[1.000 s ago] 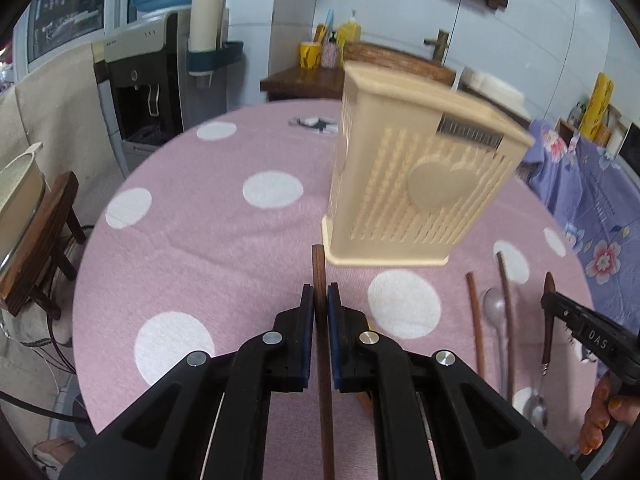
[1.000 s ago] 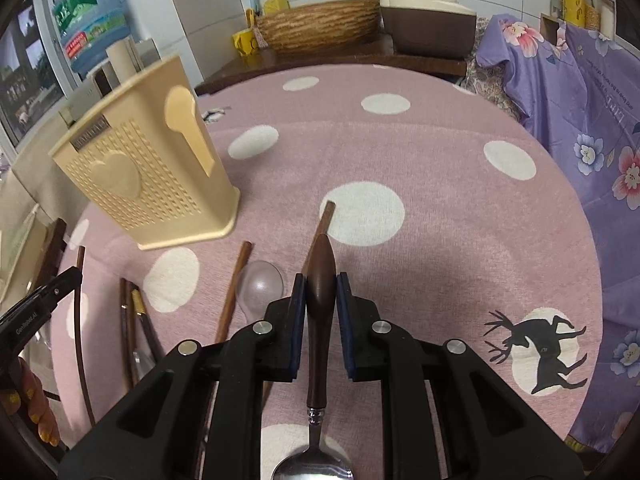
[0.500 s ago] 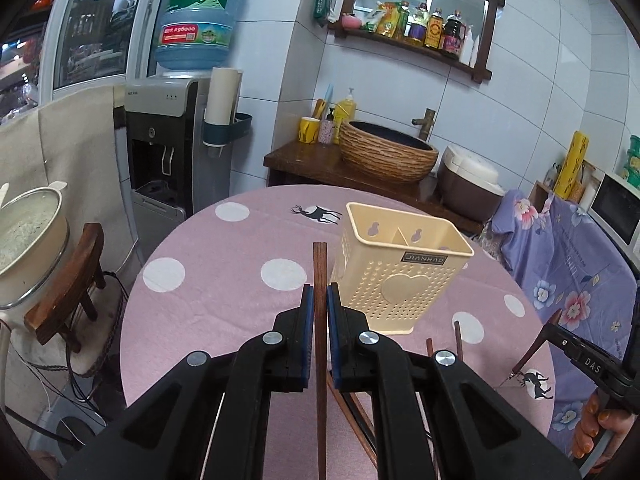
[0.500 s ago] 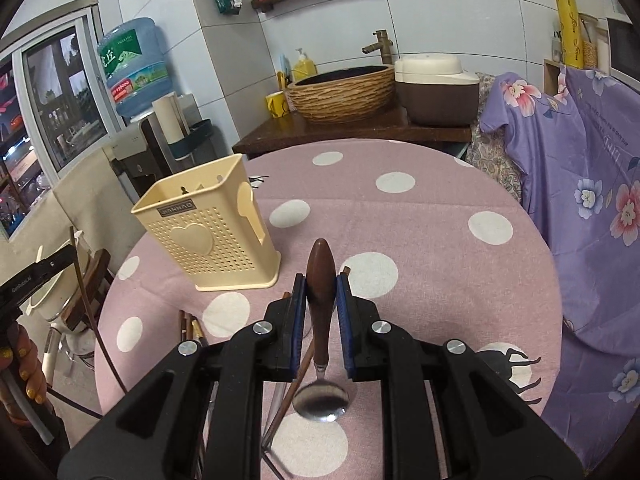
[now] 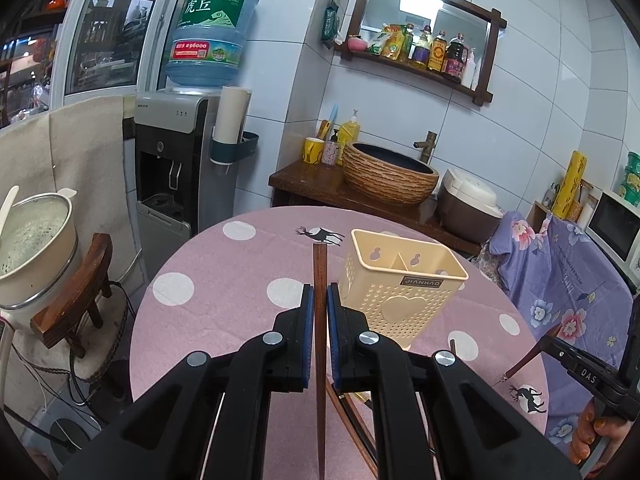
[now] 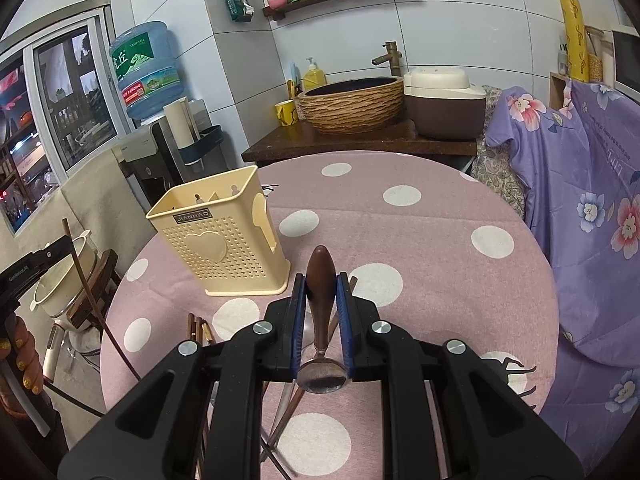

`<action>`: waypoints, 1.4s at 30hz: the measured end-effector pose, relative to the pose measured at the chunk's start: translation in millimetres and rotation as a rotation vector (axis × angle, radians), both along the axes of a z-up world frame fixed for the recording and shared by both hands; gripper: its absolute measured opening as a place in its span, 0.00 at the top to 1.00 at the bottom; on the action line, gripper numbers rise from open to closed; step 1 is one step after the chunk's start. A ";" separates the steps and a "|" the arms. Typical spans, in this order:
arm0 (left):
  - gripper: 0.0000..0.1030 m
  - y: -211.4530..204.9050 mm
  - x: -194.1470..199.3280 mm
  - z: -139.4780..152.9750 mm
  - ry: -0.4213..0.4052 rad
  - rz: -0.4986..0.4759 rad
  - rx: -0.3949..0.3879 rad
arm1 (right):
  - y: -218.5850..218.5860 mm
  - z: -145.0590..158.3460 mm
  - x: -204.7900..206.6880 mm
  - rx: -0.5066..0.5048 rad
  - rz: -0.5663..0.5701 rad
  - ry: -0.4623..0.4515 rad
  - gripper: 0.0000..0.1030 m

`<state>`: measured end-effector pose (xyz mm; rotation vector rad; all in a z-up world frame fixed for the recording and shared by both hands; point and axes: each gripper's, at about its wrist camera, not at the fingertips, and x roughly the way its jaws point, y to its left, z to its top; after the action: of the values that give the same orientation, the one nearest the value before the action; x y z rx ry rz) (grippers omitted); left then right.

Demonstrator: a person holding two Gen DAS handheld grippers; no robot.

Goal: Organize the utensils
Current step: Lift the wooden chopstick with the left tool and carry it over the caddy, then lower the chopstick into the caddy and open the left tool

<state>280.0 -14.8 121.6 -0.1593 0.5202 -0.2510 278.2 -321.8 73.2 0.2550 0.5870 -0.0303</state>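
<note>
A cream perforated utensil holder [image 5: 400, 288] [image 6: 222, 236] stands upright on the round pink polka-dot table [image 5: 240, 280] [image 6: 440, 216]. My left gripper [image 5: 319, 304] is shut on a brown wooden chopstick [image 5: 319, 280], held high above the table, left of the holder. My right gripper [image 6: 321, 292] is shut on the brown handle of a metal spoon [image 6: 321, 280], bowl toward the camera, held above the table right of the holder. Several more chopsticks and utensils [image 6: 198, 326] lie on the cloth below the grippers.
A water dispenser [image 5: 176, 168] stands beyond the table's left side. A wooden stool with a white pot [image 5: 36, 248] is at the left. A woven basin [image 6: 352, 100] and rice cooker [image 6: 444, 100] sit on the counter behind. A purple floral cloth [image 6: 592, 216] drapes at the right.
Both grippers have risen well above the table with the chopstick and the spoon in them. The holder now appears farther below and ahead.
</note>
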 end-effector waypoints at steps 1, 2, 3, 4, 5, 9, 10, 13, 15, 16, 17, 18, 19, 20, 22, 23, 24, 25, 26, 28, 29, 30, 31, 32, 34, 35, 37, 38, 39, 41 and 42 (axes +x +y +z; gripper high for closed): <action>0.92 -0.1 0.1 1.6 -0.003 -0.002 0.000 | -0.4 0.9 0.5 0.003 0.004 0.000 0.84; 0.92 0.4 -0.3 2.4 -0.004 -0.004 0.000 | -0.2 1.7 0.9 0.006 0.008 0.000 0.84; 0.92 0.3 0.1 3.7 -0.005 -0.006 0.000 | 0.0 2.8 1.4 0.010 0.013 0.000 0.84; 0.92 0.2 0.6 5.2 -0.005 -0.010 -0.001 | 0.4 3.8 2.1 0.013 0.020 0.001 0.84; 0.92 -0.4 1.3 6.9 -0.005 -0.016 0.001 | 1.0 4.7 3.0 0.016 0.027 0.003 0.84; 0.92 -3.5 3.0 15.2 -0.018 -0.034 0.016 | 5.3 11.0 8.3 0.017 0.059 0.006 0.84; 0.92 -4.5 3.5 19.4 -0.024 -0.040 0.017 | 6.4 14.0 8.9 0.017 0.066 0.002 0.84; 0.92 -5.7 5.9 34.9 -0.044 -0.059 0.012 | 12.8 28.3 13.5 0.011 0.092 -0.014 0.84; 0.92 -6.9 8.2 48.5 -0.061 -0.073 0.006 | 17.9 41.9 19.4 0.005 0.118 -0.027 0.84; 0.92 -7.9 10.0 57.6 -0.070 -0.081 0.003 | 20.9 50.3 23.2 0.000 0.133 -0.034 0.84; 0.92 -8.7 11.5 68.1 -0.081 -0.089 -0.004 | 23.5 59.9 27.0 -0.004 0.144 -0.046 0.84; 0.92 -9.3 12.9 79.3 -0.091 -0.098 -0.014 | 25.4 69.1 30.5 -0.007 0.150 -0.058 0.84; 0.92 -10.1 14.0 89.4 -0.101 -0.108 -0.022 | 27.0 80.6 34.3 -0.010 0.156 -0.075 0.84; 0.92 -12.0 15.4 99.6 -0.112 -0.116 -0.024 | 28.8 90.7 36.5 -0.012 0.159 -0.092 0.84; 0.92 -17.7 19.5 119.6 -0.136 -0.121 -0.021 | 31.8 116.2 46.4 -0.015 0.163 -0.134 0.84; 0.92 -21.1 24.0 131.1 -0.152 -0.116 -0.021 | 33.1 126.0 51.5 -0.011 0.161 -0.148 0.84; 0.92 -24.6 28.6 140.6 -0.164 -0.110 -0.022 | 34.7 137.1 58.2 -0.007 0.161 -0.161 0.84; 0.92 -28.5 34.1 149.3 -0.175 -0.106 -0.023 | 36.6 146.9 64.7 -0.004 0.161 -0.176 0.84; 0.92 -31.3 38.8 155.2 -0.186 -0.099 -0.023 | 37.7 153.8 70.1 -0.003 0.156 -0.189 0.84; 0.92 -39.8 49.6 163.3 -0.208 -0.072 -0.017 | 43.2 165.9 83.0 -0.021 0.143 -0.217 0.84; 0.92 -43.3 54.6 163.3 -0.212 -0.064 -0.011 | 45.7 168.5 88.8 -0.026 0.137 -0.223 0.84; 0.92 -48.1 61.9 161.9 -0.210 -0.056 -0.007 | 47.8 169.0 96.1 -0.026 0.131 -0.226 0.84; 0.92 -52.1 68.8 158.3 -0.205 -0.049 -0.003 | 50.0 167.5 102.8 -0.025 0.130 -0.222 0.84; 0.92 -54.8 74.4 153.4 -0.198 -0.045 -0.002 | 52.0 164.5 108.8 -0.022 0.130 -0.218 0.84; 0.92 -61.1 87.3 138.7 -0.176 -0.042 -0.005 | 55.6 152.9 121.6 -0.020 0.124 -0.199 0.84; 0.92 -62.7 92.6 130.8 -0.164 -0.039 -0.004 | 57.6 145.5 126.8 -0.027 0.119 -0.191 0.84; 0.92 -66.9 101.6 114.1 -0.147 -0.026 0.015 | 62.4 133.9 134.8 -0.048 0.110 -0.178 0.84; 0.92 -68.3 105.1 108.0 -0.138 -0.025 0.022 | 64.2 125.5 138.1 -0.055 0.108 -0.166 0.84; 0.92 -69.7 108.5 98.7 -0.127 -0.023 0.028 | 65.4 117.0 142.1 -0.056 0.108 -0.148 0.84; 0.92 -70.0 114.1 85.8 -0.103 -0.022 0.029 | 66.5 100.9 147.6 -0.046 0.112 -0.118 0.84; 0.92 -70.3 115.7 78.4 -0.089 -0.025 0.029 | 67.0 95.0 149.2 -0.046 0.112 -0.109 0.84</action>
<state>395.6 -85.2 200.0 -0.1131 0.4373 -0.2736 427.5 -254.8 168.2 0.1780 0.4908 0.0779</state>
